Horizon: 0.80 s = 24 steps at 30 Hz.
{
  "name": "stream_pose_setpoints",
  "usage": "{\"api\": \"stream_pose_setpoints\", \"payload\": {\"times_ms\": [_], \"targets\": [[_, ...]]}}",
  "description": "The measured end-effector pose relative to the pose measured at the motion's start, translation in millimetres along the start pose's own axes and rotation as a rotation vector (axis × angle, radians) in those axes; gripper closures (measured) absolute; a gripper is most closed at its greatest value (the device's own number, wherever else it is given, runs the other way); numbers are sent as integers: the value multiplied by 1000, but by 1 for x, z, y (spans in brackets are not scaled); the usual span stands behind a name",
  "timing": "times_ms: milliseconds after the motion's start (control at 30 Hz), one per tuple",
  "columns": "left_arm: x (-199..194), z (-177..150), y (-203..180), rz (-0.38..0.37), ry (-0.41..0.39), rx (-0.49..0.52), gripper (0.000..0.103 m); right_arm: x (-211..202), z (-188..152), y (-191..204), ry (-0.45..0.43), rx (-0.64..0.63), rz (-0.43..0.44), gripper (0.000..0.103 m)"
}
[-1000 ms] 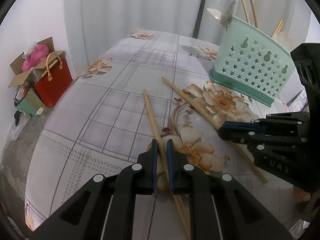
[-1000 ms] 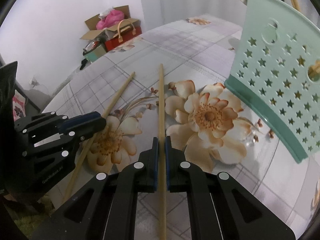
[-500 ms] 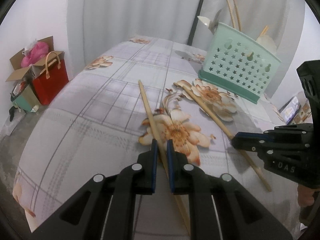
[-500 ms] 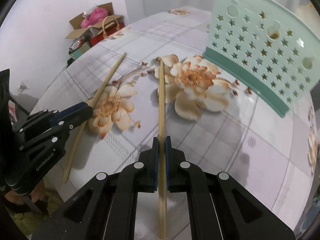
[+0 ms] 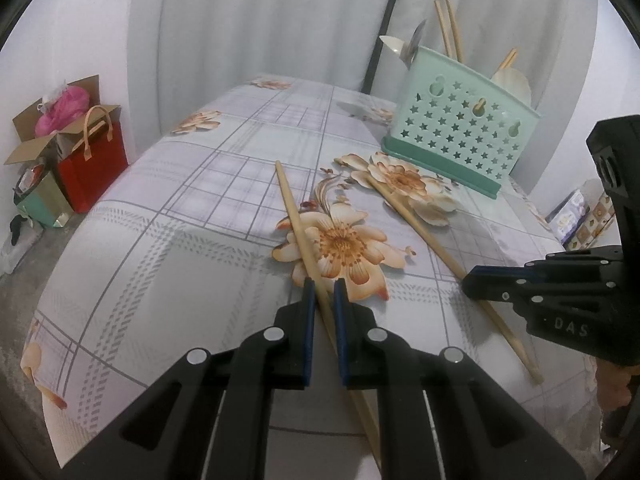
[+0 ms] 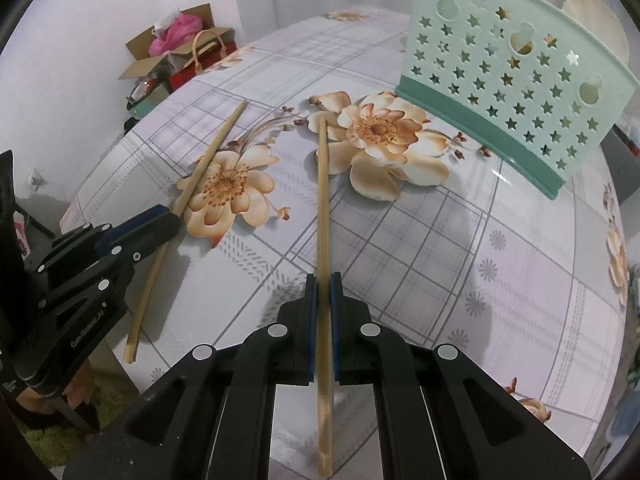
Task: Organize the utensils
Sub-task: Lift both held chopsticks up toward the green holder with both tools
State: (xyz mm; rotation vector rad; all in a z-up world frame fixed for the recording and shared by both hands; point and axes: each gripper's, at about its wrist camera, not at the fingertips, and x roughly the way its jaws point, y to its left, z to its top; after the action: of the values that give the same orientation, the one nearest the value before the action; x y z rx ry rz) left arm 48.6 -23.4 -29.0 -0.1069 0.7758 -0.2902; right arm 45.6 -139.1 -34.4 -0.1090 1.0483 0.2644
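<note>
Wooden chopsticks, two, one per hand-held gripper, over a floral-print tabletop [image 5: 200,216].

Left: left hand-held gripper [image 5: 321,304], fingers pressed in on the left chopstick [image 5: 298,224]; the stick crosses the gap at a slant, long axis running forward and a little leftward.

Centre-right: right hand-held gripper [image 6: 323,292], fingers pinching the right chopstick [image 6: 322,184]; long axis runs straight ahead, in line with the fingers, its butt end trailing back beneath the gripper body.

Right, far: mint star-punched utensil holder [image 6: 516,80], upright, already holding chopsticks and a spoon. It lies ahead and to the right of both tips, well apart; the right gripper is judged nearer.
</note>
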Motion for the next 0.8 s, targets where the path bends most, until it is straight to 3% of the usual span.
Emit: {"api": "stream_pose_setpoints", "payload": {"times_ms": [300,467,567,800], "targets": [[0,1,14,-80,4,-72,94,-4,-11,-25,-73,88,-5,98],[4,8,30,-173,75,-172,94,-8,-13,-29,-59,81,13,98],[10,15,35,-212,130,-200,94,-10,-13,-32,-54,101,62,90],[31,43,29,-202,235,-150,85,-5,4,-39,-45,105,140,71]]}}
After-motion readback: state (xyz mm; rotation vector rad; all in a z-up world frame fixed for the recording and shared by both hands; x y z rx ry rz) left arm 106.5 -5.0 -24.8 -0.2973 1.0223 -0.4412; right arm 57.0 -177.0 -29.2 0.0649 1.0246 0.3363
